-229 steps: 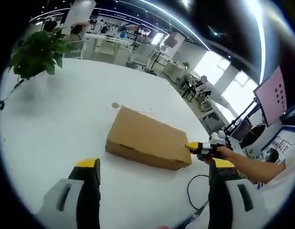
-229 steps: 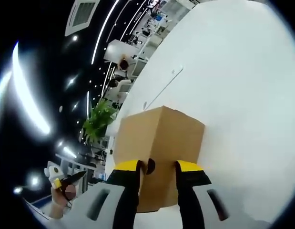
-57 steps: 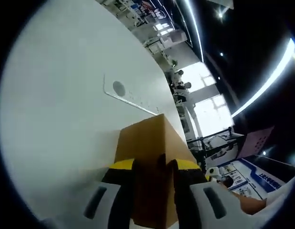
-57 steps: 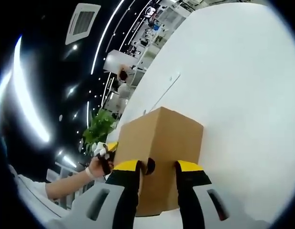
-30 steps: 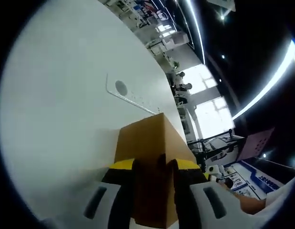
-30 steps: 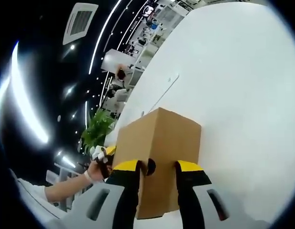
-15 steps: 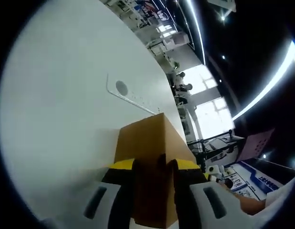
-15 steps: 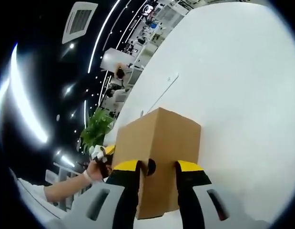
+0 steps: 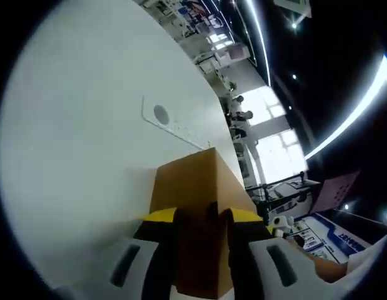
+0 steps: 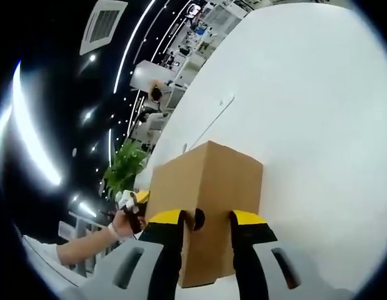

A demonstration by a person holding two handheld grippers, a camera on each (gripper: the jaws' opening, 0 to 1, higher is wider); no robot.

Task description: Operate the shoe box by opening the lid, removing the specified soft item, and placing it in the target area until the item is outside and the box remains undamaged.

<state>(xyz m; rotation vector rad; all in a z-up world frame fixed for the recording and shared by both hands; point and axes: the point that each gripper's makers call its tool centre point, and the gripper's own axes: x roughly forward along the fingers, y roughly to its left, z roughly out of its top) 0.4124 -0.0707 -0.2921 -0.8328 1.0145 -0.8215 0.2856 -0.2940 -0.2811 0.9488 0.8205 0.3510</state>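
The plain brown cardboard shoe box (image 9: pixel 196 187) sits on the big white counter (image 9: pixel 74 137) with its lid shut. One gripper is at each short end of the box.

In the left gripper view, the left gripper (image 9: pixel 202 219) with yellow-tipped black jaws has its jaws pinching the edge at one end of the box. In the right gripper view, the right gripper (image 10: pixel 204 220) does the same at the other end (image 10: pixel 206 181), right where a small half-round notch is cut in the cardboard. The person's hand (image 10: pixel 126 215) holding the left gripper peeks out from behind the box there, near a leafy green plant (image 10: pixel 124 169).

The step looks like lifting the lid, and it has not come up yet. To do it well, both ends should go up together, slow and level. If one end goes faster, the lid could twist and bend. The jaws should pinch just the lid's rim, not the bottom part too, or the whole box will lift. Squeeze softly, so the cardboard does not get dented.

The soft thing must be inside; it cannot be seen yet.
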